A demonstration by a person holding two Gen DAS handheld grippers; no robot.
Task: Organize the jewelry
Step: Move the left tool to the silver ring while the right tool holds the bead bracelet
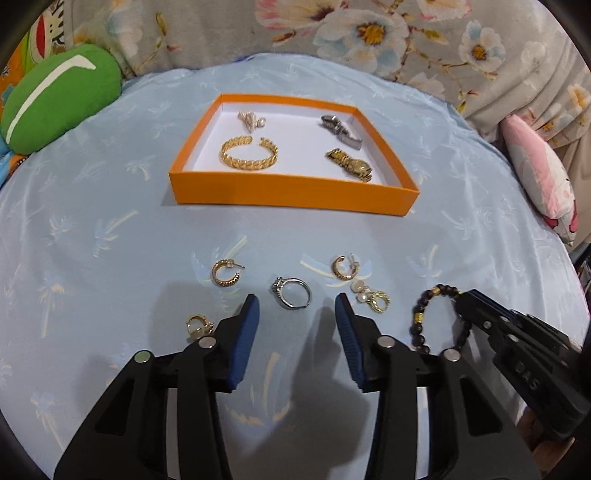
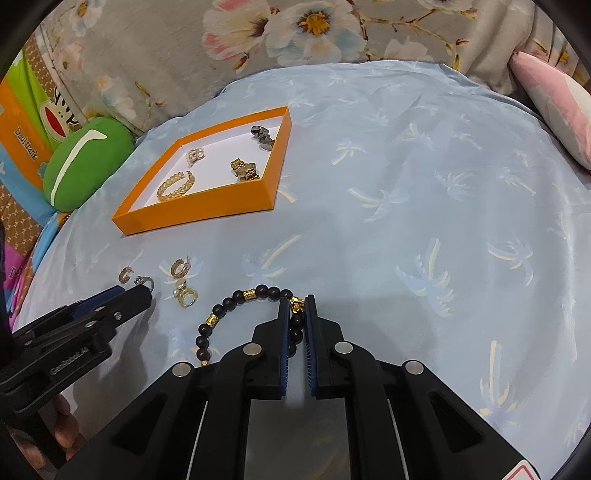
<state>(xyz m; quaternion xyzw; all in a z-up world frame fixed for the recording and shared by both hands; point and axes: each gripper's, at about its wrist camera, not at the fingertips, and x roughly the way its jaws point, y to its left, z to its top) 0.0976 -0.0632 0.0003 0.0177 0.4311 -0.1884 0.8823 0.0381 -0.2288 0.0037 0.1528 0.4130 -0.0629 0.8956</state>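
An orange box (image 1: 295,194) (image 2: 199,214) on the blue cloth holds a gold bangle (image 1: 249,152), a pearl piece (image 1: 251,120), a silver watch (image 1: 340,131) and a gold watch (image 1: 351,164). My left gripper (image 1: 297,306) is open just short of a silver ring (image 1: 291,291). Gold hoop earrings (image 1: 225,273) (image 1: 343,267), a pearl earring (image 1: 373,297) and a gold piece (image 1: 199,326) lie around it. My right gripper (image 2: 296,301) (image 1: 461,302) is shut on a dark beaded bracelet (image 2: 236,306) (image 1: 424,314) lying on the cloth.
A green cushion (image 1: 59,99) lies at the far left, a pink one (image 1: 543,181) at the far right. Floral fabric (image 1: 332,33) rises behind the blue cloth (image 2: 424,221). The left gripper also shows at the left of the right wrist view (image 2: 144,291).
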